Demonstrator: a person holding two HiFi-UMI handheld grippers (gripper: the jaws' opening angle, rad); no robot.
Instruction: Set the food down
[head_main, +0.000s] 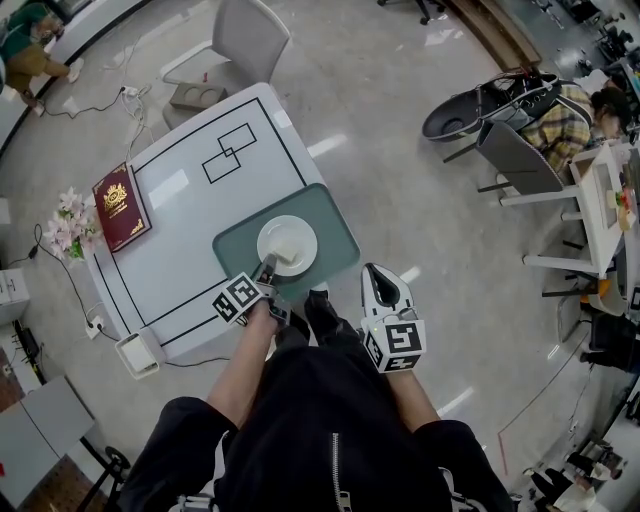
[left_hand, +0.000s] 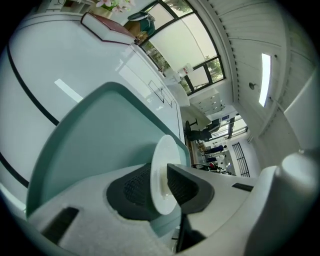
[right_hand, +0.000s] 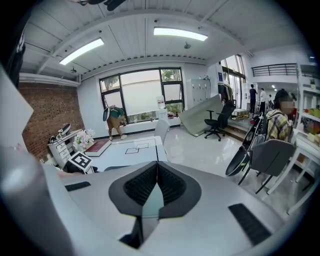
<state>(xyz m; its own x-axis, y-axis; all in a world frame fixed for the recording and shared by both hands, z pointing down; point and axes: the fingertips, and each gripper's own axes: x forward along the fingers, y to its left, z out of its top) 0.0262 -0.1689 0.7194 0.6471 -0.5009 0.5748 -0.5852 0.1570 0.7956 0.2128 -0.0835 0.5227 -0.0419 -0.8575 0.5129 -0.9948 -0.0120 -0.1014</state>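
A white plate (head_main: 287, 243) lies flat on a teal placemat (head_main: 338, 212) at the near right of the white table (head_main: 190, 190). My left gripper (head_main: 268, 268) reaches the plate's near rim. In the left gripper view the plate (left_hand: 161, 150) stands edge-on between the jaws of the left gripper (left_hand: 160, 187), which are only slightly apart; the pads look just off the rim, above the placemat (left_hand: 95, 140). My right gripper (head_main: 383, 282) hangs off the table's right side over the floor. In its own view the right gripper (right_hand: 156, 192) is shut with nothing in it.
A red booklet (head_main: 120, 205) and pink flowers (head_main: 65, 225) sit at the table's left edge. A white chair (head_main: 235, 45) stands behind the table. Grey chairs (head_main: 515, 160), another white table (head_main: 600, 200) and a seated person are at the far right.
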